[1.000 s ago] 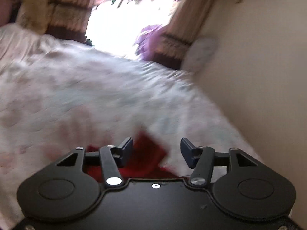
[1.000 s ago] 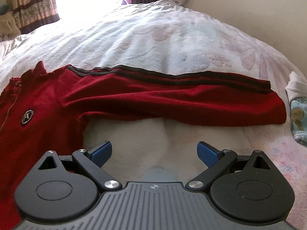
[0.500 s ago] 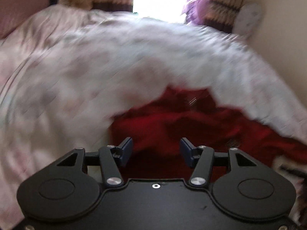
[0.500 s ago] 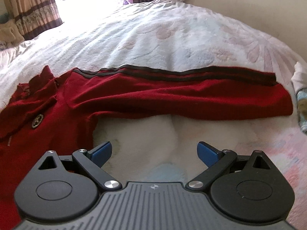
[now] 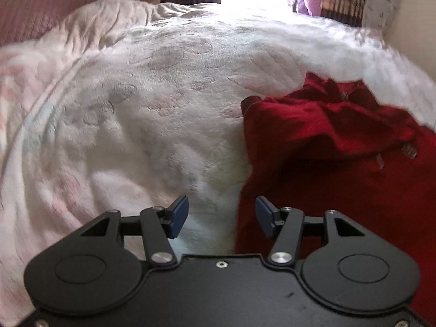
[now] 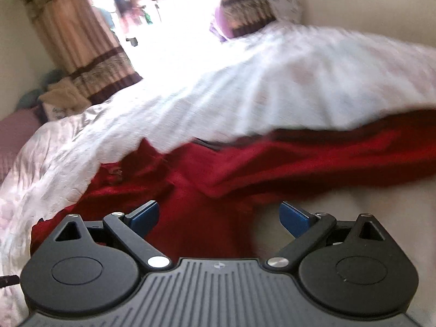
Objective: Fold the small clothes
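Left wrist view is taken first: the left gripper (image 5: 221, 216) is seen with its blue pads apart and nothing between them. The edge of the red top (image 5: 327, 158) lies right under the right-hand pad, and white blanket (image 5: 136, 125) lies under the other pad. To do this step well, the edge of the cloth should be put between both pads before they are closed, so only the red cloth is pinched and not the fluffy blanket. Farther off, the collar end of the top is bunched up and should be pulled flat. In the right wrist view, the right gripper (image 6: 219, 218) is also wide apart and empty. The body of the red top is just past its pads, and one long sleeve (image 6: 340, 152) is stretched out to the right. Beyond it, curtains (image 6: 81, 54) are seen.
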